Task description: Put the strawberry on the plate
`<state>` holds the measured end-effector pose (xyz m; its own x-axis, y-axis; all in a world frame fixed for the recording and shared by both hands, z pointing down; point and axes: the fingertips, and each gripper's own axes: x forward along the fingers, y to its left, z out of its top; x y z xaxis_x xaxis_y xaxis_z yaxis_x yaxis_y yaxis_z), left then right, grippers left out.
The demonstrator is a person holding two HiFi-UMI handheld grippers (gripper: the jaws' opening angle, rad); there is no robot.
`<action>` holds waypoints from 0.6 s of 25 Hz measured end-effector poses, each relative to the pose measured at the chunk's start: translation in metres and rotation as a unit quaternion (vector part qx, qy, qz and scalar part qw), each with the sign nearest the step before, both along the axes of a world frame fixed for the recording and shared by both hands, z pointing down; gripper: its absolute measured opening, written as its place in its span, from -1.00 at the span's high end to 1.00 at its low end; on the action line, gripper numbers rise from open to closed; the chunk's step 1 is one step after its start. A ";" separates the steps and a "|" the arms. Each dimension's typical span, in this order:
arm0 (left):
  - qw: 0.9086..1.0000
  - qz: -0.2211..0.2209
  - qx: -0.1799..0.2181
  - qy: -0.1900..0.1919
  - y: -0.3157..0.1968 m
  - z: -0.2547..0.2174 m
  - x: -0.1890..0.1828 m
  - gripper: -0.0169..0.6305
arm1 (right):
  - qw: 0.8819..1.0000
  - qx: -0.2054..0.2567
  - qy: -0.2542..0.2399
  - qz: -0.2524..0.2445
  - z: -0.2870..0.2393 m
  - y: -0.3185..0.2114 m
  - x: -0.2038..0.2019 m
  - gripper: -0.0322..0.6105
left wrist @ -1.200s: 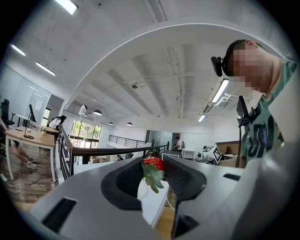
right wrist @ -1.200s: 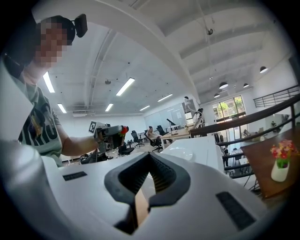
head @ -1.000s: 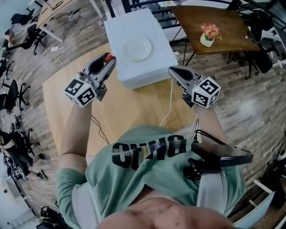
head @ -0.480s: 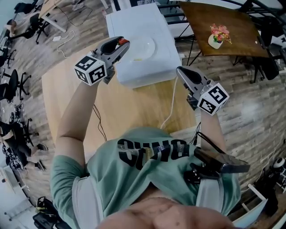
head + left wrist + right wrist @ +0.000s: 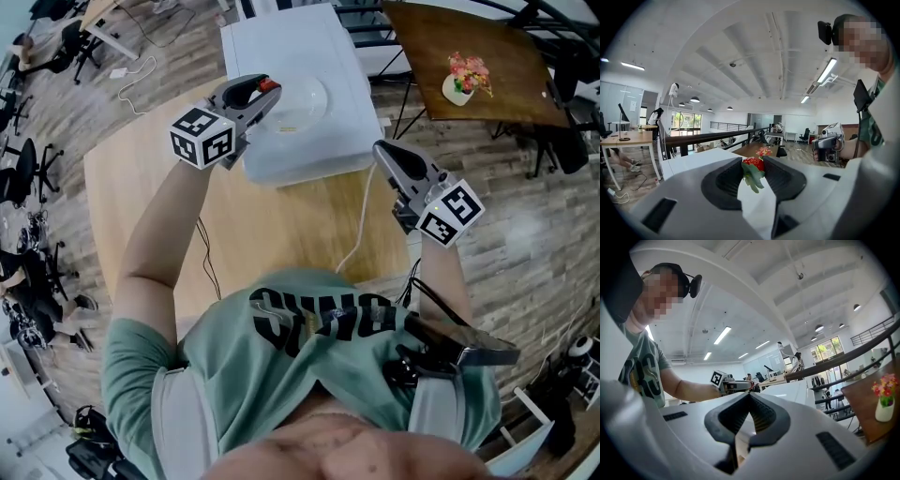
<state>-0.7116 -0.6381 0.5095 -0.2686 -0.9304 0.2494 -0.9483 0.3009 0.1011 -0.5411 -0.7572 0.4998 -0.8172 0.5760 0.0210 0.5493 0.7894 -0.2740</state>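
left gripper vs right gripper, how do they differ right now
The left gripper has its jaws clamped on the strawberry; the right gripper has its jaws together on nothing. The left gripper is by the plate rim, over the white box; the right gripper is off that box's near right corner. Both point toward the box.

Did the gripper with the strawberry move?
Yes. The left gripper, holding the strawberry, went forward from the white box's edge to right beside the plate.

Bright, even light from ceiling strip lamps [image 5: 828, 70]; strong fisheye bending at edges; both tool views darken into black corners.
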 end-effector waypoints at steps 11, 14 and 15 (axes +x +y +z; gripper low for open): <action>0.998 0.012 -0.064 -0.017 -0.018 0.041 -0.007 0.51 | 1.000 -0.002 0.008 -0.003 0.013 -0.002 -0.006 0.88; 0.997 0.015 -0.073 -0.019 -0.020 0.047 -0.006 0.50 | 1.000 -0.002 0.008 -0.002 0.014 -0.003 -0.006 0.88; 0.997 0.015 -0.075 -0.019 -0.020 0.048 -0.007 0.50 | 1.000 -0.003 0.008 -0.002 0.014 -0.004 -0.006 0.88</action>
<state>-0.7182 -0.6581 0.5575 -0.2528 -0.8913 0.3763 -0.9596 0.2807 0.0202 -0.5475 -0.7610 0.5140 -0.8148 0.5789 0.0312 0.5475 0.7861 -0.2869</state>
